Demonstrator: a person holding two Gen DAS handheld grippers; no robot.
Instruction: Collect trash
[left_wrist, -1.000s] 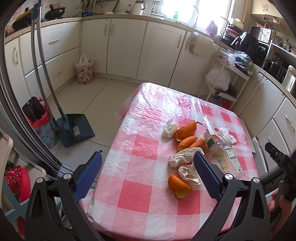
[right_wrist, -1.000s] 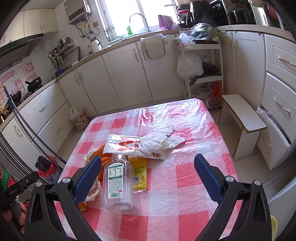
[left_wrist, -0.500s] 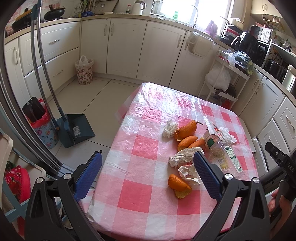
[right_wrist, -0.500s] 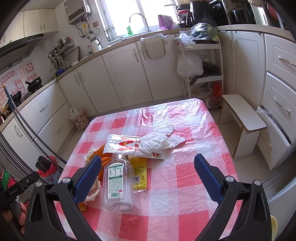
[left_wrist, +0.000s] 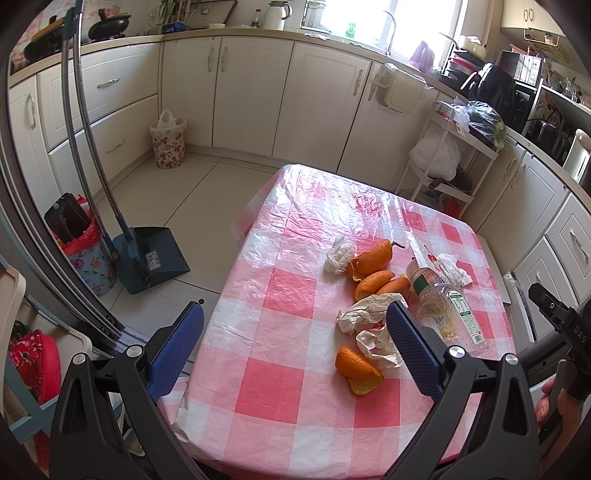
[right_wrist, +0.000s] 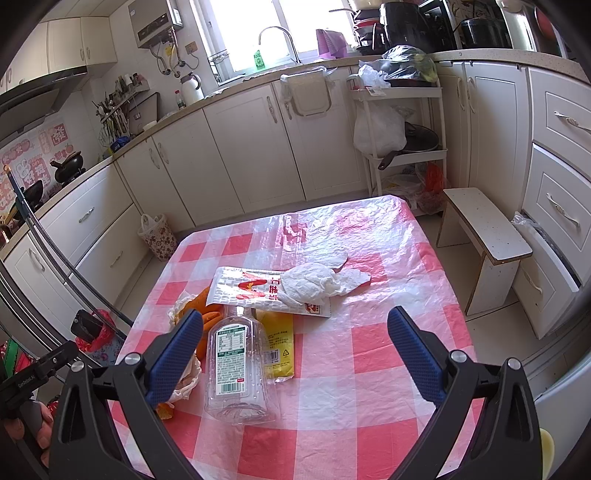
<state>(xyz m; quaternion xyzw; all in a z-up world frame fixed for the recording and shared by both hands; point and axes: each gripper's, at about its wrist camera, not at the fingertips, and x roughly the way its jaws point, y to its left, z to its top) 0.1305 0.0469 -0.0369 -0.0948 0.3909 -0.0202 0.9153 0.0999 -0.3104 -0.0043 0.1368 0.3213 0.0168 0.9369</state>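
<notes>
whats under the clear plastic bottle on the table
The clear plastic bottle lies partly over a yellow packet, on the checked tablecloth. How far the packet runs beneath it cannot be seen.

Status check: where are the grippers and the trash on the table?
Left gripper and right gripper open, empty, above table. Plastic bottle, orange peels, tissues uncollected. Nothing blocking.

Orange peels (right_wrist: 207, 317) — half hidden behind bottle (right_wrist: 236, 365)

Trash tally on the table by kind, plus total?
Orange peel pieces: 5
Crumpled white tissues: 4
Clear plastic bottle: 1
White-and-red printed wrapper: 1
Yellow plastic packet: 1
Total: 12. Peel count is approximate, since pieces overlap.
</notes>
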